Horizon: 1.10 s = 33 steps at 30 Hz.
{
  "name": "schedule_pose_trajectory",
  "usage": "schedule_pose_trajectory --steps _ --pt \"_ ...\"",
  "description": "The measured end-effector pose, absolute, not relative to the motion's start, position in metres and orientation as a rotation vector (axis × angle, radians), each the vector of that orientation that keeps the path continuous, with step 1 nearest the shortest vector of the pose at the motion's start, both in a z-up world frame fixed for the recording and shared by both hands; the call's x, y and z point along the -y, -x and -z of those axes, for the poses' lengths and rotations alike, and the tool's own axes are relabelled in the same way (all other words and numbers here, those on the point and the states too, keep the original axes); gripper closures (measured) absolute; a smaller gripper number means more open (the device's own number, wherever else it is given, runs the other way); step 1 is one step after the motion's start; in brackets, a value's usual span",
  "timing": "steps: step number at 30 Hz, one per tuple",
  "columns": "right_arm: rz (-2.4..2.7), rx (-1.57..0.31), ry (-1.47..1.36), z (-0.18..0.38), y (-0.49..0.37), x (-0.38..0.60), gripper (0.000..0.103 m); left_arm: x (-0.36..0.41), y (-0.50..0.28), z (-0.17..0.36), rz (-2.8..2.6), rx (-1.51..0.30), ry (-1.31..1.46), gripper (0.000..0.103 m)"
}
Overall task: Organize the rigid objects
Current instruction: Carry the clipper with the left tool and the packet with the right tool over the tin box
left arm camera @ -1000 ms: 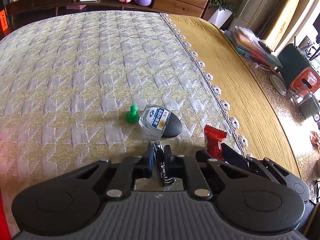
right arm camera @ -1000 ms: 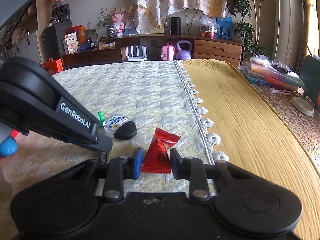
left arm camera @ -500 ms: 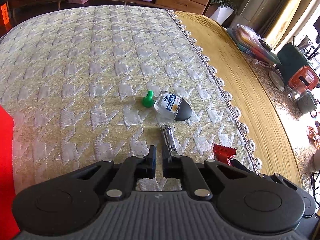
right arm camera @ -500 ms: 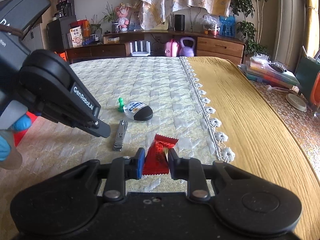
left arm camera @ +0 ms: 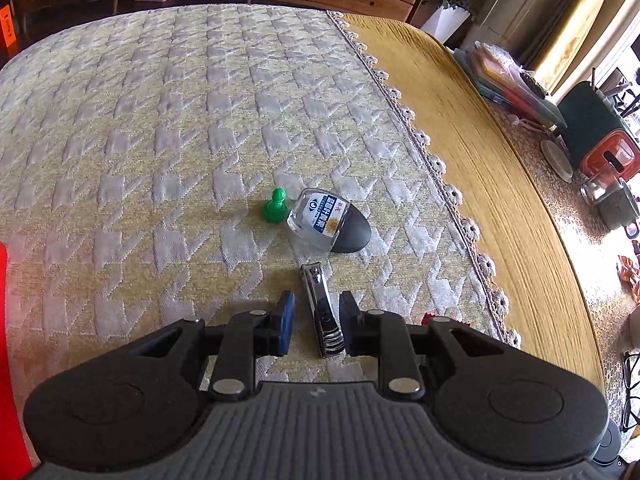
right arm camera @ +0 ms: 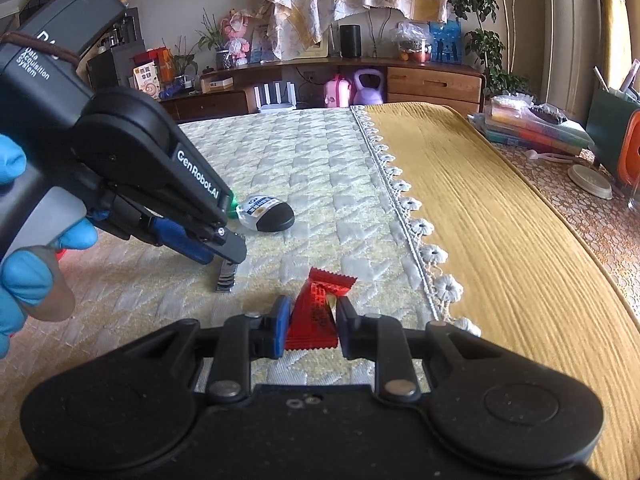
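Note:
A metal nail clipper (left arm camera: 322, 308) lies flat on the quilted cloth between the fingers of my left gripper (left arm camera: 316, 322), which is open around it with gaps on both sides. Beyond it lie a clear bottle with a black cap (left arm camera: 330, 220) and a green pawn-shaped piece (left arm camera: 275, 211). My right gripper (right arm camera: 310, 326) is shut on a red candy wrapper (right arm camera: 316, 312) that rests on the cloth. In the right wrist view the left gripper (right arm camera: 228, 254) hovers over the clipper (right arm camera: 226, 278), with the bottle (right arm camera: 267, 214) behind.
The quilted cloth (left arm camera: 140, 140) ends at a lace trim (left arm camera: 440, 168), with a yellow cloth (left arm camera: 492, 184) to the right. Books (right arm camera: 532, 128) and containers sit at the far right. A low cabinet (right arm camera: 320, 80) stands behind. A red object (left arm camera: 8, 352) is at the left edge.
My left gripper let go of the nail clipper, which now lies on the cloth, and its fingers have opened wider around it. My right gripper stays shut on the candy.

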State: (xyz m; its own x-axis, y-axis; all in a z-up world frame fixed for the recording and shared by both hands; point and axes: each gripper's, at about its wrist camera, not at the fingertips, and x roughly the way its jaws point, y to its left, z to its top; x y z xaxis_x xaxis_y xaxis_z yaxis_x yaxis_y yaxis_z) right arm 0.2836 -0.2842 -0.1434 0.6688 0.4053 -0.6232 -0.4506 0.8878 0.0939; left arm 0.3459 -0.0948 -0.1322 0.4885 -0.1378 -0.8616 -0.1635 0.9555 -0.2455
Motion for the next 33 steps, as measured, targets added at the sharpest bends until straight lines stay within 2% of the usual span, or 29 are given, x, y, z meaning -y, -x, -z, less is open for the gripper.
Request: schedule_pose_trajectory --steps 9,10,12,15,33 --pt "-0.492 -0.685 0.055 0.145 -0.284 0.286 0.079 0.110 -0.359 0.134 -0.058 -1.038 0.196 0.076" --pt "-0.492 -0.686 0.055 0.145 -0.285 0.286 0.079 0.113 -0.359 0.134 -0.062 -1.034 0.172 0.078" --pt "-0.492 -0.688 0.056 0.146 -0.285 0.286 0.079 0.118 -0.357 0.135 -0.060 -1.024 0.134 0.089" --pt "-0.490 -0.687 0.060 0.146 -0.284 0.285 0.079 0.118 -0.354 0.135 -0.060 -1.008 0.121 0.092" --pt "-0.518 -0.659 0.051 0.113 -0.241 0.273 0.079 0.083 -0.302 0.107 -0.036 -1.015 0.179 0.092"
